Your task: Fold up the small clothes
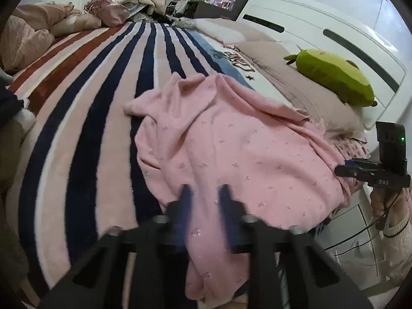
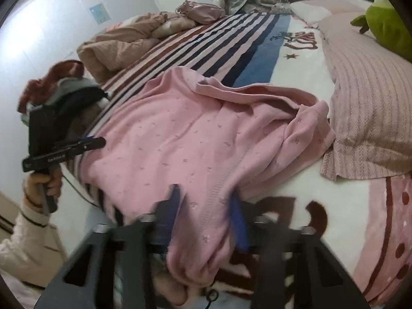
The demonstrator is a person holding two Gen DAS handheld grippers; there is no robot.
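A pink garment (image 1: pixel 231 141) with small printed motifs lies rumpled across the striped blanket (image 1: pixel 103 90) on the bed. Its near edge hangs over the bedside and is bunched between the fingers of both grippers. My left gripper (image 1: pixel 206 195) is shut on that edge, cloth draping down between its blue pads. My right gripper (image 2: pixel 206 200) is shut on the same garment (image 2: pixel 193 134) further along the hem. Each gripper also shows in the other's view, held by a hand: the right gripper (image 1: pixel 340 171) and the left gripper (image 2: pixel 100 141).
A green plush toy (image 1: pixel 334 77) rests on a ribbed pink pillow (image 2: pixel 368 103) by the white headboard (image 1: pixel 322 25). A pile of dark and red clothes (image 2: pixel 64 87) sits at the bed's left edge. A bunched duvet (image 2: pixel 116 43) and a shiny bag (image 1: pixel 108 10) lie at the far end.
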